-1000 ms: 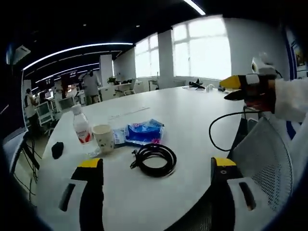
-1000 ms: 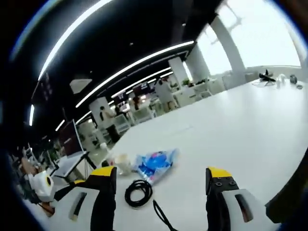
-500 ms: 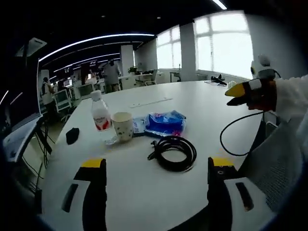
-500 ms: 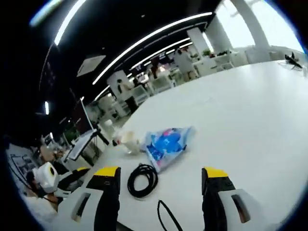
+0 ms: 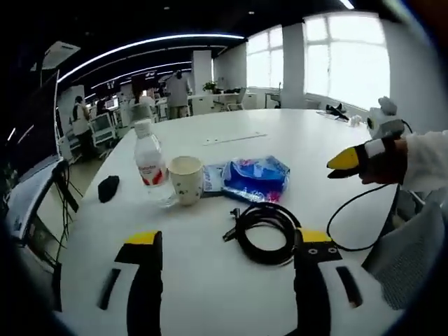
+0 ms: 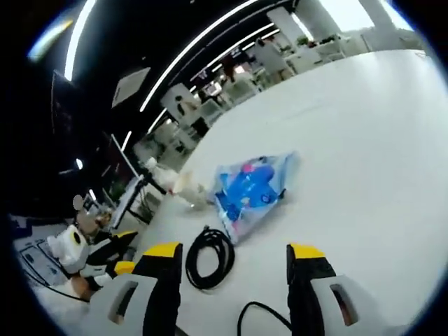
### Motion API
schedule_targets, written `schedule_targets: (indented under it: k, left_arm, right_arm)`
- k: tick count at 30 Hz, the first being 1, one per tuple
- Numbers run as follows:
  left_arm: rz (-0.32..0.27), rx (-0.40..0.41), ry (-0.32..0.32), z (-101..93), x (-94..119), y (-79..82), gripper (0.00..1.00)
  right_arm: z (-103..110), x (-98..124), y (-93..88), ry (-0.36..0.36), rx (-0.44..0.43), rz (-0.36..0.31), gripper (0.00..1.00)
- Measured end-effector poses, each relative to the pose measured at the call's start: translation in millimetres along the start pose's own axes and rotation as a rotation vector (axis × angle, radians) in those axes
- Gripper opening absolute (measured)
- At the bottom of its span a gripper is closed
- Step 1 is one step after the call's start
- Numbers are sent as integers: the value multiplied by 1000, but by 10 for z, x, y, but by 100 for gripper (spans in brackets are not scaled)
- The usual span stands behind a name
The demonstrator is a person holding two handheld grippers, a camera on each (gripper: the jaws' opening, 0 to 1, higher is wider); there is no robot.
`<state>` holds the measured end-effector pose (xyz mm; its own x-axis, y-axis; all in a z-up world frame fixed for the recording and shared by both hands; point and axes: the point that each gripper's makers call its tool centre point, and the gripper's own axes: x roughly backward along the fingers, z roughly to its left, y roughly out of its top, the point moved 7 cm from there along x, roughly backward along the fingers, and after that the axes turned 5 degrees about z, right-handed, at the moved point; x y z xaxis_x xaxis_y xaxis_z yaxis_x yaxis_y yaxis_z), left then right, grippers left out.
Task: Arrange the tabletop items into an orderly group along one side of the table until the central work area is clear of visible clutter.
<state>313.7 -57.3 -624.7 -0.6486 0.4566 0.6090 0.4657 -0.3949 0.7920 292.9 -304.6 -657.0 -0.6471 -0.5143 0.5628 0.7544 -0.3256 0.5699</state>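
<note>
An open-plan office lay behind the white worktop point(image 5: 294, 150). Tall bright windows point(image 5: 346, 59) lined one wall, curved light strips point(image 5: 140, 45) crossed the dark ceiling, and people stood among distant desks point(image 5: 217, 103).

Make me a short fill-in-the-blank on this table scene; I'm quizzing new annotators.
1. The paper cup stands between the water bottle and the blue ____.
2. The coiled black cable lies nearer the left gripper than the ____ packet.
3. The bottle's label is ____.
4. The small black object lies beyond the bottle from the ____.

Missing: packet; blue; red; cup
</note>
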Motion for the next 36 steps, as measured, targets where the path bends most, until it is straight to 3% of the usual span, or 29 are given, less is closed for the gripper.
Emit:
schedule_targets:
  k: [3,6,11,15,19,25,28,31,34,36]
  left_arm:
    - [88,-70,9,14,-205,117,59]
    - [93,-98,9,36,-472,288,52]
    - [107,-78,-6,64,-827,464,46]
    - [105,-153,-55,-2,-1067,594,46]
    - [149,-191,-35,39,-1261,637,38]
    - [165,-195,-26,153,-1521,697,35]
    - [192,-171,-28,197,-1609,669,32]
    - [239,-202,-13,212,-1658,636,29]
    - [205,-114,-34,168,-1679,685,28]
    - [214,-114,-45,146,-1710,678,28]
  right_arm:
    - [14,-107,0,26,-22,22,57]
    - [29,-187,24,40,-35,32,54]
    - [50,-365,68,54,-18,66,51]
    - [-9,-449,87,34,-38,74,49]
    - [-96,-552,55,9,-127,92,46]
    - [-68,-660,40,27,-122,109,46]
    - [-71,-704,12,23,-119,122,45]
    - [-112,-747,-3,8,-136,121,43]
    - [-128,-775,19,8,-149,106,38]
    - [-141,-786,32,-2,-156,100,36]
